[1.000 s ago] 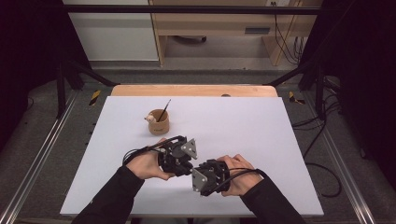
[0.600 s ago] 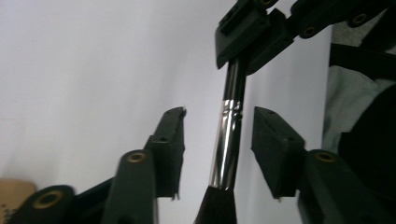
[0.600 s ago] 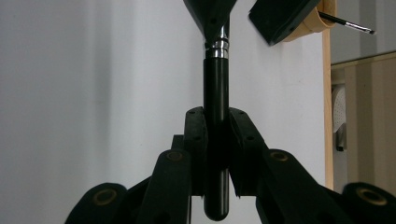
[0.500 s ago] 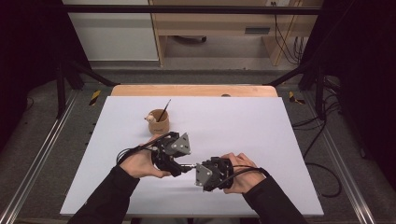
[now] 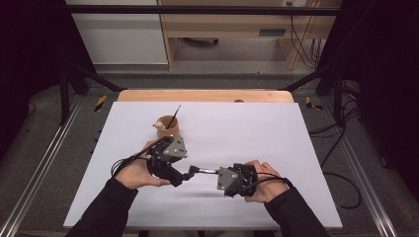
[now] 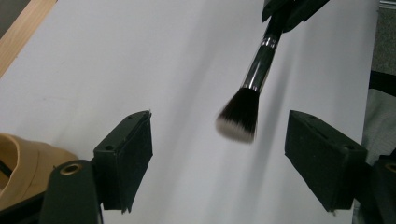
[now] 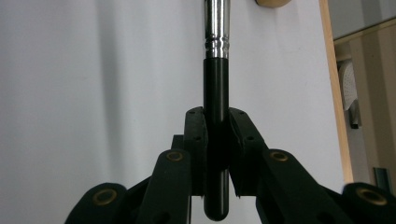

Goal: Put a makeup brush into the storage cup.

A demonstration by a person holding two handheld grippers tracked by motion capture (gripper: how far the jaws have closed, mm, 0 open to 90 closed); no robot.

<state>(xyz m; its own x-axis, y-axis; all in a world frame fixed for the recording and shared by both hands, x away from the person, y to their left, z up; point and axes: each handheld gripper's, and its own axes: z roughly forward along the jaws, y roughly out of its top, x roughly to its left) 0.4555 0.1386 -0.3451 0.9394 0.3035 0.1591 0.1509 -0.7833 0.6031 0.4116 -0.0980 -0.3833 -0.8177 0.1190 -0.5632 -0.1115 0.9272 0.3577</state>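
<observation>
White table point(image 5: 296, 148), makeup brush point(image 6: 254, 79) held level above it between both grippers.
Right gripper point(image 7: 217, 140) clamped on the black handle; left gripper point(image 6: 219, 154) jaws just opened, spread wide, bristles between them untouched. Wooden cup point(image 5: 168, 127) sits behind the left hand.

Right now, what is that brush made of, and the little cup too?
The brush seems to have soft hair-like bristles, dark with pale tips, a shiny silvery metal-looking collar, and a glossy black handle, perhaps plastic or painted wood. The cup looks like light tan wood with a matte finish, though that is not certain.
</observation>
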